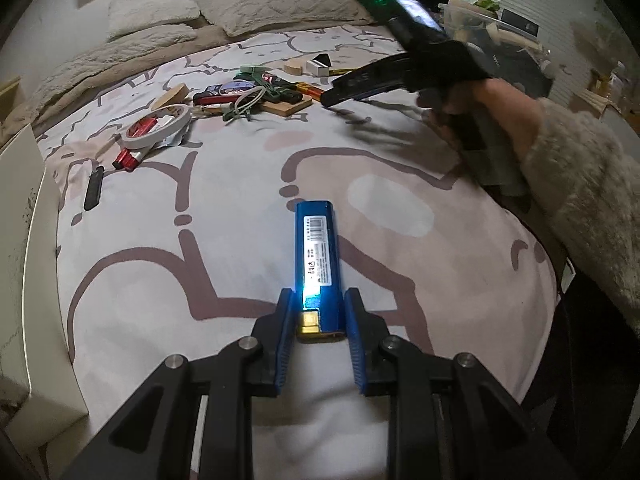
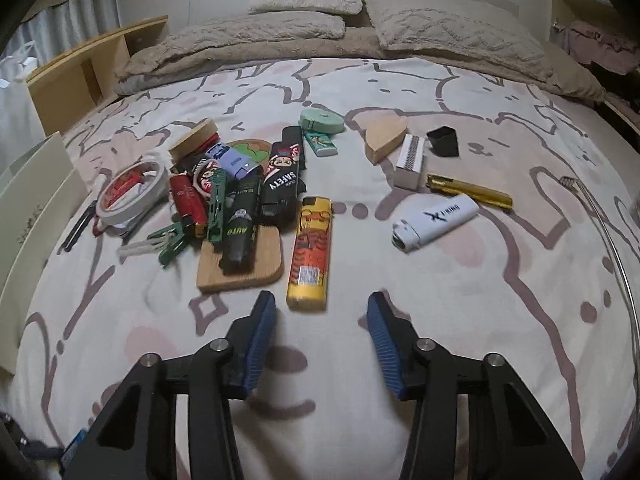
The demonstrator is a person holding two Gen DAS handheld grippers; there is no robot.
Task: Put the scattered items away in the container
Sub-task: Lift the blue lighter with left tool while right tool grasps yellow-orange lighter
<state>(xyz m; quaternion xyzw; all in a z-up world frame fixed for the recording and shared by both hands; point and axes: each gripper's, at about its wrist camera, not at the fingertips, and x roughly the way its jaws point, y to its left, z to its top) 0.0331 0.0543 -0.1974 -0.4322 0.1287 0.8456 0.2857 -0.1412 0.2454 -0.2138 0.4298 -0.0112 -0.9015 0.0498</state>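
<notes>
My left gripper is shut on a blue lighter, which sticks out forward over the patterned bed cover. In the same view my right gripper shows blurred at the upper right, held by a hand in a fuzzy sleeve. In the right wrist view my right gripper stands open, pads touching nothing. The near end of a yellow lighter lies on the cover just ahead, closer to the left finger. A white lighter and a gold lighter lie to the right. A white box stands at the left edge.
A heap of lighters, clips and a tape roll covers a wooden board left of centre. Farther back lie a wooden wedge, a small white carton and a black cup. Pillows line the headboard; a thin wire runs along the right.
</notes>
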